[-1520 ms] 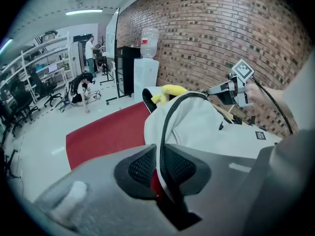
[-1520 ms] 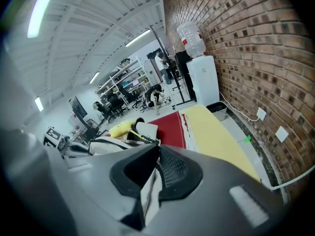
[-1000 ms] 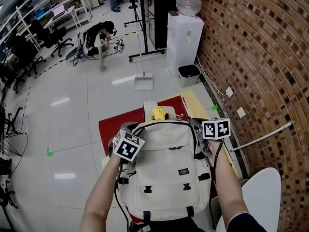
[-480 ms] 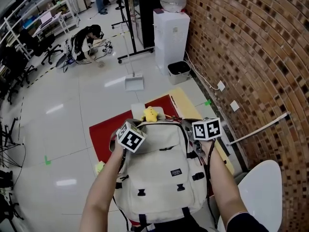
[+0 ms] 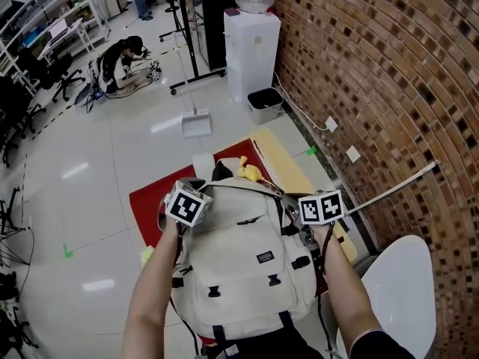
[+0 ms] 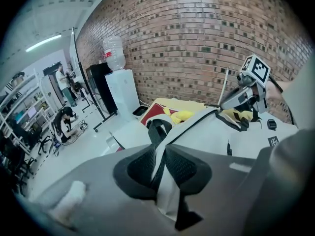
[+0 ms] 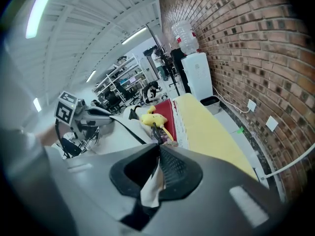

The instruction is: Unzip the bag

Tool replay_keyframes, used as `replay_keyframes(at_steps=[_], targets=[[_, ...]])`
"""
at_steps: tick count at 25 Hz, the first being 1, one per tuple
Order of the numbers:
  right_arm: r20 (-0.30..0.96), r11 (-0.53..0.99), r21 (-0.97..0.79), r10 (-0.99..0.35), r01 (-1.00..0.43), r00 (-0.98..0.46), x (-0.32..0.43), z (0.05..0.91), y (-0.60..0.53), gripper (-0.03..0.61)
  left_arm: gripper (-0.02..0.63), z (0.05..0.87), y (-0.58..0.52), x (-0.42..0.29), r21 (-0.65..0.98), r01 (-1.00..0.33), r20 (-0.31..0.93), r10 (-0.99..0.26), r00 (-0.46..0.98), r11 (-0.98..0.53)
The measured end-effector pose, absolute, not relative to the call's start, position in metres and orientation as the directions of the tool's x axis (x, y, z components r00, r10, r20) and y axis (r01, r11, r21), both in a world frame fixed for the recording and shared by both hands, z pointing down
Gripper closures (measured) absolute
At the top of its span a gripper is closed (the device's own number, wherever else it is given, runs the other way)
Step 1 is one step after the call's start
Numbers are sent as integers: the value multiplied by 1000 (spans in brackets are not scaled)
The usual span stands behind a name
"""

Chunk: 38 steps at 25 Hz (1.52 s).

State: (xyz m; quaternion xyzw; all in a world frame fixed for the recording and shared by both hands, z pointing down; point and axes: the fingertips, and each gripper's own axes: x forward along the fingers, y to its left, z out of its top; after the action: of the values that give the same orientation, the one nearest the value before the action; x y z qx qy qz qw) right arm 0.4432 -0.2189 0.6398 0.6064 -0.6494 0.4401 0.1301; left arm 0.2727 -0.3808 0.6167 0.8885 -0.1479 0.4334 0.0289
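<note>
We see the red mat [image 5: 146, 200] spread under the backpack [image 5: 239, 268], which lies front up with its top pointing away from us. Our left gripper [image 6: 160, 170] is at the backpack's top left corner, its jaws closing on a fold of pale fabric and black webbing that sits between the pads. Our right gripper [image 7: 157, 173] is at the top right corner, jaws drawn together on a pinch of the same fabric. The zip [image 6: 189, 125] arches over the backpack's top from one gripper to the other, so we judge the pull must follow that curve. The seam seems to gape nearer the right gripper. A yellow soft toy [image 5: 251, 173] shows just beyond the backpack's top; we cannot tell whether it is inside.
</note>
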Motion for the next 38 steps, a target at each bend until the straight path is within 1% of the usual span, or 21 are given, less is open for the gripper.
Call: replay_keyframes(at_steps=[9,14,17,19,21,22,23,24,25,27,28,30,31,33,34,38], targets=[[748,-139,-396,-622,-908,-231,428,648,-171,555,549,613,-384,267,-50,-346,748,-265,608,-937],[753,-142,-403,-613,-904,-240,417,650,-157,555,549,616,-386,265,-45,-375,739,-283,612,-926],[747,-132,-381,-627,-915,-221,419,646,-161,554,545,616,-383,267,-89,-362,720,-311,621,-928],[741,-137,-353,-644,-926,-187,423,641,-165,549,534,612,-381,267,-123,-364,691,-342,636,-923],[733,-143,-325,-663,-935,-154,424,632,-169,536,520,602,-379,263,-111,-407,653,-375,658,-907],[721,-141,-319,-677,-937,-144,424,625,-171,503,519,595,-378,259,-96,-437,636,-393,665,-895],[705,-136,-319,-696,-938,-139,423,616,-174,472,516,589,-378,254,-83,-462,621,-408,669,-883],[684,-128,-321,-716,-938,-137,422,606,-178,457,508,582,-378,250,-74,-481,608,-422,673,-874],[661,-116,-324,-738,-939,-137,420,594,-182,460,508,575,-377,246,-67,-493,594,-432,678,-867],[612,-93,-315,-780,-944,-127,416,569,-189,477,509,561,-371,240,-46,-507,566,-441,697,-861],[584,-85,-304,-803,-949,-115,415,556,-192,495,509,554,-367,237,-34,-513,551,-444,706,-858],[511,-67,-290,-855,-955,-95,408,526,-196,555,516,536,-356,229,-10,-527,517,-456,724,-850],[470,-56,-286,-878,-956,-90,402,510,-198,574,539,526,-351,225,2,-535,496,-464,734,-845],[395,-18,-277,-913,-961,-97,390,483,-204,574,597,504,-341,217,22,-544,447,-478,756,-839],[365,3,-269,-925,-963,-105,383,471,-207,574,608,493,-335,214,33,-541,422,-480,770,-840],[265,76,-241,-954,-968,-141,351,433,-206,574,611,461,-295,208,93,-497,339,-442,830,-863]])
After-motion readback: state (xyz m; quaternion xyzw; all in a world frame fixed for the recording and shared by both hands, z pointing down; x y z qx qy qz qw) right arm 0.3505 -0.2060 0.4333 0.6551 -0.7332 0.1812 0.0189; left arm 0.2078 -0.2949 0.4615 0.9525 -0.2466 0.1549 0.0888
